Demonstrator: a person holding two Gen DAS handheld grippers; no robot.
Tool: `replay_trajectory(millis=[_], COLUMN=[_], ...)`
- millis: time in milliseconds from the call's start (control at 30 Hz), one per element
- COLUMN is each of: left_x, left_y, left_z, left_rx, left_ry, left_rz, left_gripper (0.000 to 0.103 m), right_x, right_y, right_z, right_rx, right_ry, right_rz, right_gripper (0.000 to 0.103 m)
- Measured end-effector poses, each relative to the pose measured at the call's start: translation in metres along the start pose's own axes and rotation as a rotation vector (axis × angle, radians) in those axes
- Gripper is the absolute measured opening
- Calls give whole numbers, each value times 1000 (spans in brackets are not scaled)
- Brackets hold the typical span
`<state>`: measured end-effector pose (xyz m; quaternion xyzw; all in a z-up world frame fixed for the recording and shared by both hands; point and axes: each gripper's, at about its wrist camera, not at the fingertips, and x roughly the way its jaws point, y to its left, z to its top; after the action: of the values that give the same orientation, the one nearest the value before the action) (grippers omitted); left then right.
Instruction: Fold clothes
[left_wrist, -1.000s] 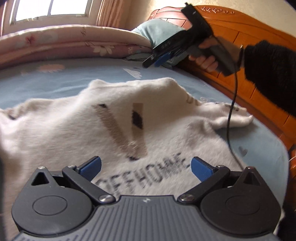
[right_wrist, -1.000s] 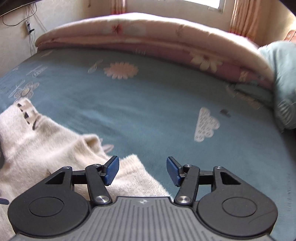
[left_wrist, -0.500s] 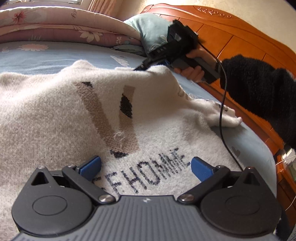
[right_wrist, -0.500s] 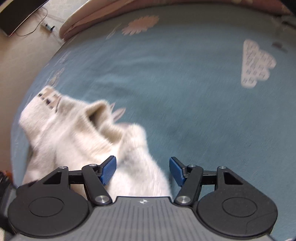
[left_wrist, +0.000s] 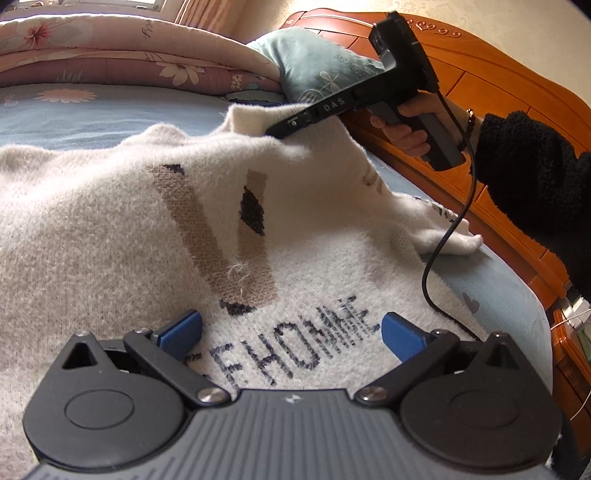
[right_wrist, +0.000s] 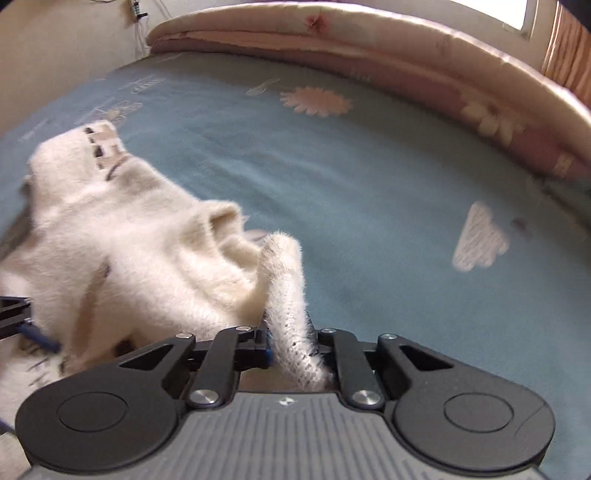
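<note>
A fluffy cream sweater (left_wrist: 110, 240) with brown and black marks and dark lettering lies spread on the blue bed sheet (right_wrist: 369, 177). My left gripper (left_wrist: 291, 332) hovers open just above the lettering, nothing between its blue pads. My right gripper (right_wrist: 291, 343) has its jaws closing tight on a strip of the sweater's (right_wrist: 129, 258) edge, which bunches up from the sheet. In the left wrist view the right gripper (left_wrist: 284, 127) sits at the sweater's far corner, held by a hand (left_wrist: 406, 129) in a black sleeve (left_wrist: 535, 177).
A folded floral quilt (left_wrist: 110, 48) lies along the bed's far side, with a teal pillow (left_wrist: 317, 66) beside it. The orange wooden headboard (left_wrist: 498, 92) runs down the right. A black cable (left_wrist: 443, 240) hangs from the right gripper over the sweater's sleeve.
The right gripper came down onto the sweater's far corner and shut on its edge, lifting it a little. The left gripper sank closer to the sweater and stayed open.
</note>
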<state>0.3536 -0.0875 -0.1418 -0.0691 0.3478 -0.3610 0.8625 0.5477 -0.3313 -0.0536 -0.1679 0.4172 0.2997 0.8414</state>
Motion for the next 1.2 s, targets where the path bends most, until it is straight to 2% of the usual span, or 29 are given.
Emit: replay_trajectory(millis=[167,300,433,533,633,767,867,1000,1067,1133,1200], left_x=[-5,-11,-7,-6,-13,-32,-50,-63,-63,-61,-62], left_y=[-10,-12,-12,-18,-23,-19,-18,-12,-7,-5,-6], left_z=[9,11,8,5,5,5,5,4,1,-3,-4], left_rx=[-15,-20,-8,51,67,33,45,48,32,29,39], left_ry=[7,-1,32,50,56,47,35,17,20,52,77], left_rz=[45,77,121,144,162,155,146,155,167,198,237], left_gripper=[102,102,102,102,102,102,102,102,102,102,102], right_x=[6,29,68,84,71,30,14,22,32,42,51], right_y=[4,5,-5,-5,-12,-9,2,39,63,83,97], right_z=[17,26,17,6,9,23,45,75,89,99,106], right_rx=[-21,-19,50,91,150,187,221,192,155,122,100], right_ry=[-52,-54,-6,-19,-20,-112,-154,-150,-132,-112,-98], right_rz=[-136,-220,-218,-240,-243,-222,-138,-65,-57,-56,-57], right_gripper=[15,15,15,23,36,38,41,44,44,45,50])
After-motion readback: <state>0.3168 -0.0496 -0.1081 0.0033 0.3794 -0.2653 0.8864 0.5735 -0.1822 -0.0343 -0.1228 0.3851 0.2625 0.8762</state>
